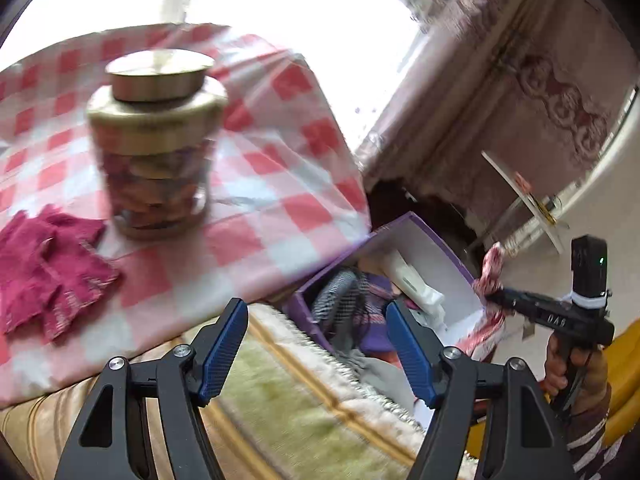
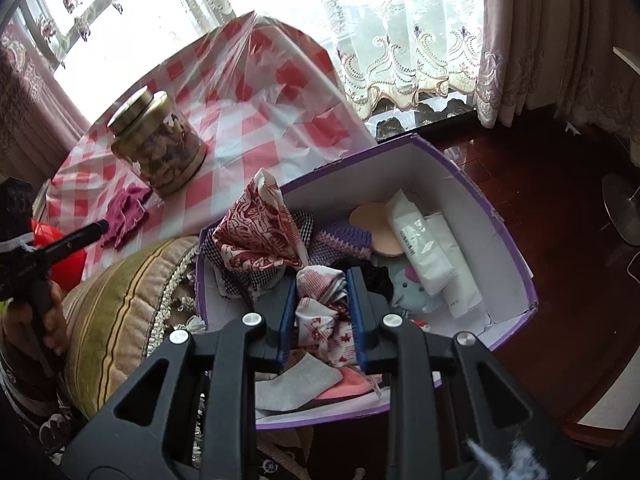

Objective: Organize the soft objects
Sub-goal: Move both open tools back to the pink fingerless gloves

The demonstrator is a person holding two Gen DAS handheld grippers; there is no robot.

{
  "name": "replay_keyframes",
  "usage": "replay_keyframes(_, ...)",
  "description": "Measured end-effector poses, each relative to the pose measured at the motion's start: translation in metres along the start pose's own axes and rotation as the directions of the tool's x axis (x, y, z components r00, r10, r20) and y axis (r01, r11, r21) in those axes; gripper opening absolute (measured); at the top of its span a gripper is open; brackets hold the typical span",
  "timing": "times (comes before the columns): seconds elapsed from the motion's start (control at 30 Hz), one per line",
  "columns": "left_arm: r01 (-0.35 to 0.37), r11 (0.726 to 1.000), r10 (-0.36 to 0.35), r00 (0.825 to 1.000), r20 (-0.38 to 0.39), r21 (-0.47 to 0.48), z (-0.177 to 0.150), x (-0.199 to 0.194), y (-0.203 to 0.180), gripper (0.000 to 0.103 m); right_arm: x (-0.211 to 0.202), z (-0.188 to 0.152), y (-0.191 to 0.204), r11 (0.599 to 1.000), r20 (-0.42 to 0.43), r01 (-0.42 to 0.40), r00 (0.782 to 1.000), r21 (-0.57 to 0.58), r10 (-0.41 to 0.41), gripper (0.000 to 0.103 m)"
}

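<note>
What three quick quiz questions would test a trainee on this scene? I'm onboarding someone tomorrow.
1. True or false: the right gripper is shut on the red-and-white patterned cloth.
2. Where does the magenta cloth lie? A) inside the purple box B) on the checkered tablecloth C) on the cushion
3. Fill in: beside the magenta cloth stands a glass ____ with a gold lid.

Key: 1 true; 2 B; 3 jar.

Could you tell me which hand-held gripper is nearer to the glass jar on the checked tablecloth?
Left. The left hand-held gripper hangs open facing the glass jar; the right hand-held gripper is over the purple box, clamping a patterned cloth.
</note>
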State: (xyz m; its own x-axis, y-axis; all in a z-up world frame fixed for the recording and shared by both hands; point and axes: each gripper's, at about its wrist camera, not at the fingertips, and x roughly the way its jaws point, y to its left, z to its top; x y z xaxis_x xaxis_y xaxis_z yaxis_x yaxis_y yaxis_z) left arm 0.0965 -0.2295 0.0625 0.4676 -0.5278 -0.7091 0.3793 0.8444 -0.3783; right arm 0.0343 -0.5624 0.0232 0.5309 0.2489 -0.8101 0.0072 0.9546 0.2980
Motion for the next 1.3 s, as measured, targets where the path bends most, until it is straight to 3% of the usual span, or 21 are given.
replay_keyframes(0.13,-0.031,0.999,0.031,0.999,0.020,-0.029,-0.008,-0.019,0.022,0.072,0.023,-0.012,0.019,0.997,-0.101,0.029,0.994,-0.078,-0.037,0.033)
replay_keyframes(0.27,-0.055,0.995,0.058,0.998,0.035,-0.084,-0.019,-0.032,0.045,0.073,0.039,-0.017,0.022,0.996,-0.168,0.050,0.984,-0.070,-0.061,0.051)
replay_keyframes(0.47,-0.091,0.983,0.103,0.992,0.070,-0.157,-0.029,-0.059,0.079,0.073,0.034,-0.013,0.033,0.990,-0.167,0.085,0.981,-0.112,-0.103,0.063)
replay_keyframes(0.67,-0.185,0.954,0.214,0.972,0.101,-0.237,-0.040,-0.087,0.123,0.072,0.029,-0.003,0.057,0.989,-0.146,0.053,0.986,-0.139,-0.074,0.063)
replay_keyframes(0.93,-0.194,0.930,0.241,0.963,0.120,-0.312,-0.054,-0.114,0.168,0.072,0.027,0.018,0.122,0.969,-0.099,-0.028,0.995,-0.247,0.003,0.063)
replay_keyframes(1.1,-0.210,0.913,0.266,0.957,0.120,-0.348,-0.041,-0.116,0.194,0.072,0.038,0.033,0.172,0.941,-0.114,-0.079,0.992,-0.328,0.044,0.064)
replay_keyframes(1.3,-0.249,0.873,0.293,0.955,0.042,-0.420,-0.010,-0.101,0.233,0.072,0.054,0.042,0.234,0.894,-0.144,-0.141,0.986,-0.426,0.087,0.063)
